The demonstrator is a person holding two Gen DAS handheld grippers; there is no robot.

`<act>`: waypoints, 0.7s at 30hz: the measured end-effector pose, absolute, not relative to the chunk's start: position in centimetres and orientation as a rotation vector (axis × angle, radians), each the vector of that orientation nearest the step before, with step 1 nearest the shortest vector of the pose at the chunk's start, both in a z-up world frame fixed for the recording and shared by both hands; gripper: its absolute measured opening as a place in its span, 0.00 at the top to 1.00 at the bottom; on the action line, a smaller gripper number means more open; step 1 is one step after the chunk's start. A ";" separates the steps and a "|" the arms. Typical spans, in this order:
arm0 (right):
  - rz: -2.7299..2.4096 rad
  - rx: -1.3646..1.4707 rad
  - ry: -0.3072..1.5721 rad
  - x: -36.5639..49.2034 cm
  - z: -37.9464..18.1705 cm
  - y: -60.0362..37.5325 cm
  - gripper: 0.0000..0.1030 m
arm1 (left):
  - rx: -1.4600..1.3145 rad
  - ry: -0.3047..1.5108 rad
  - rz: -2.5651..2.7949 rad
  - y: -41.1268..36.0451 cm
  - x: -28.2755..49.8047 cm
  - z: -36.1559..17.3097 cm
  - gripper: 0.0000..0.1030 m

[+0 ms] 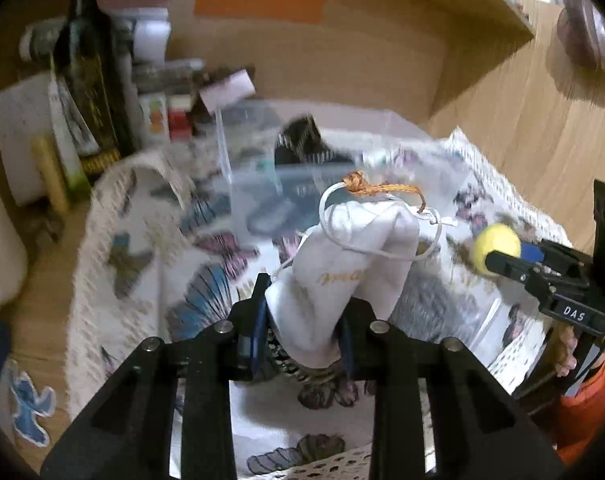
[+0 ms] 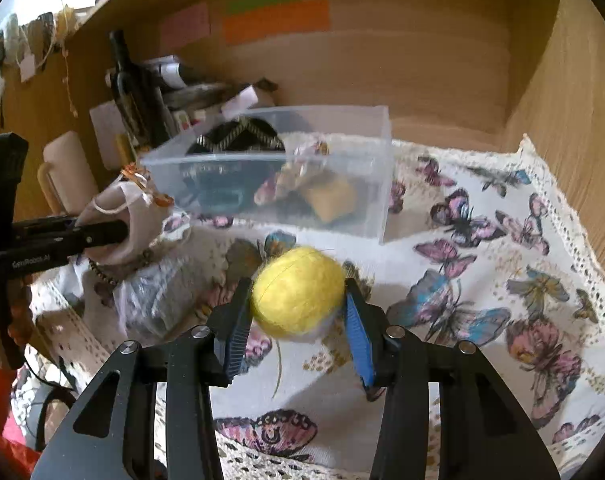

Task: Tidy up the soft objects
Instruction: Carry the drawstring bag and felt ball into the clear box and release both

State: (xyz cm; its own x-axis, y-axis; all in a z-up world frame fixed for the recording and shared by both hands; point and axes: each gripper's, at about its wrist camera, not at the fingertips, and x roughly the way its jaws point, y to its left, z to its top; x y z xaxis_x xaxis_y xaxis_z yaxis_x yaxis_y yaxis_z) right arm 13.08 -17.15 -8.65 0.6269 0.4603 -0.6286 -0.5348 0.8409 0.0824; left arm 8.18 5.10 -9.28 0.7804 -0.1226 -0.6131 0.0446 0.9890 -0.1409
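Left gripper (image 1: 302, 320) clamps pouch (image 1: 354, 264) | right gripper (image 2: 298, 316) clamps ball (image 2: 296, 290) | bin (image 2: 342, 184) part-filled | remaining: both drops, possibly a grey bundle (image 2: 154, 300)

A white butterfly-print cloth (image 2: 482, 280) covers a wooden desk (image 2: 442, 80). At eleven o'clock, a dark bottle (image 2: 122, 76) stands upright. At twelve o'clock, orange paper (image 2: 276, 20) sticks to the back panel.

Left wrist view is motion-blurred: contents of the clear plastic bin (image 1: 302, 168) are indistinct. Gold lettering on the white drawstring pouch (image 1: 354, 248) is illegible. The dark bottle (image 1: 88, 80) is cut off at the frame's top edge.
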 end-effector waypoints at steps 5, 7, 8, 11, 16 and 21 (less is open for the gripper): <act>0.560 -0.113 0.622 13.5 -6.5 -17.1 0.61 | -0.116 0.573 -0.056 5.8 8.0 -6.0 0.73; 0.555 -0.110 0.589 13.8 -5.4 -17.1 0.61 | -0.116 0.537 -0.046 6.1 8.0 -4.7 0.73; 0.556 -0.110 0.578 14.0 -5.0 -17.1 0.61 | -0.114 0.521 -0.043 6.2 8.1 -4.1 0.73; 0.552 -0.115 0.529 14.5 -3.5 -16.7 0.61 | -0.102 0.470 -0.025 6.4 8.8 -2.2 0.73; 0.548 -0.131 0.459 15.9 -1.1 -16.1 0.61 | -0.084 0.429 -0.009 6.4 10.4 -0.1 0.73; 0.529 -0.156 0.422 18.1 0.5 -14.8 0.61 | -0.080 0.457 0.017 6.3 12.9 -0.2 0.73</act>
